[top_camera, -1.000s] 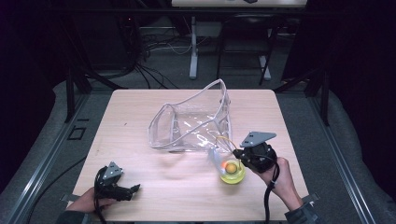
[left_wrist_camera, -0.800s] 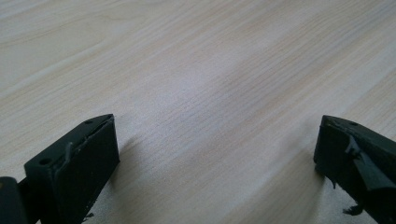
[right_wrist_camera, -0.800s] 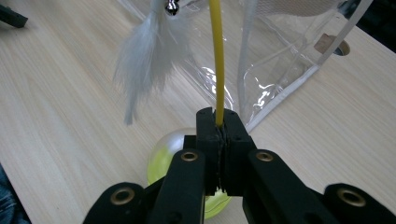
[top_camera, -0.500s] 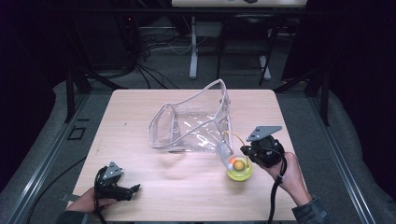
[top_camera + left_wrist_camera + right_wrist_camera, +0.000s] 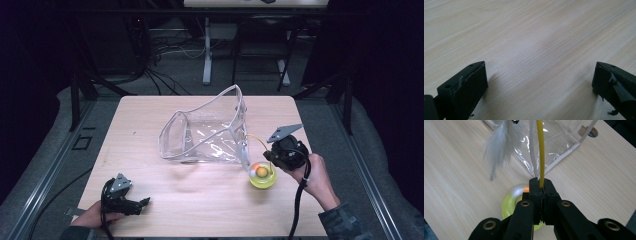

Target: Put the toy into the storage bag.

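Right gripper: high view, at the table's right side, just beside the toy, a yellow-green ring with an orange ball. A thin yellow wand arcs from the jaws toward the clear bag. Against the earlier pictures the hand has drawn slightly right and the toy sits a little nearer the bag's corner; probably the toy is being worked toward the bag, not yet in.
Left gripper: low at the near left corner, well apart from everything, unmoved.

Left gripper view: jaws wide, bare table between them.

Right gripper view: jaws of gripper pinched tight on the wand. Ring below the jaws; white feather hanging before the bag.
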A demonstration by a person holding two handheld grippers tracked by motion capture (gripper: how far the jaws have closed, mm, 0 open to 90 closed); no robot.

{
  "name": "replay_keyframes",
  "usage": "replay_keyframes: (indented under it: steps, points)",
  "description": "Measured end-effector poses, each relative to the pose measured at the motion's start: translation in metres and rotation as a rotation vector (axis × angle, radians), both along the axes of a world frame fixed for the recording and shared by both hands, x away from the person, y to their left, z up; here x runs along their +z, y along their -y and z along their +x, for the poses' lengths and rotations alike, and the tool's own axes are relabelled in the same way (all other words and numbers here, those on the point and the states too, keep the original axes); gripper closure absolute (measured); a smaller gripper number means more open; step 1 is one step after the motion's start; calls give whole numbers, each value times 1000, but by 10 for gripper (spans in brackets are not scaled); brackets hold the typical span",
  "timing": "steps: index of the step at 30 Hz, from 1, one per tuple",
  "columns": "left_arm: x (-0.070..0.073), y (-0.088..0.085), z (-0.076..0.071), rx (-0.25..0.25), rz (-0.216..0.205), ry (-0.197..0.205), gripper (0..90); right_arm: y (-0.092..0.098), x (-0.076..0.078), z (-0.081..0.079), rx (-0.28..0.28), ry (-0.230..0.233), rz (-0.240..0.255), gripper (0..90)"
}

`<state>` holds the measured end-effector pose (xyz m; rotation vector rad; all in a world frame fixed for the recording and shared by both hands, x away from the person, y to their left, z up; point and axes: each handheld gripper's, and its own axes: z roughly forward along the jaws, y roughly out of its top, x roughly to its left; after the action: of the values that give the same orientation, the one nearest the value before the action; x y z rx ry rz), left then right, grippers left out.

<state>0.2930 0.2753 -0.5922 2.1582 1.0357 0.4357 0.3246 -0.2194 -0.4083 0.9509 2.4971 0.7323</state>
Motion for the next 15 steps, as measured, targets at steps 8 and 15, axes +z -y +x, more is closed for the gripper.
replay_keyframes:
  steps: [8, 15]
  points:
    - [0, 0, 0, 0, 0, 0, 0, 7, 12, 5, -19, -7, -18, 883]
    - [0, 0, 0, 1, -1, -1, 0, 12, 16, 15, -35, -50, -31, 883]
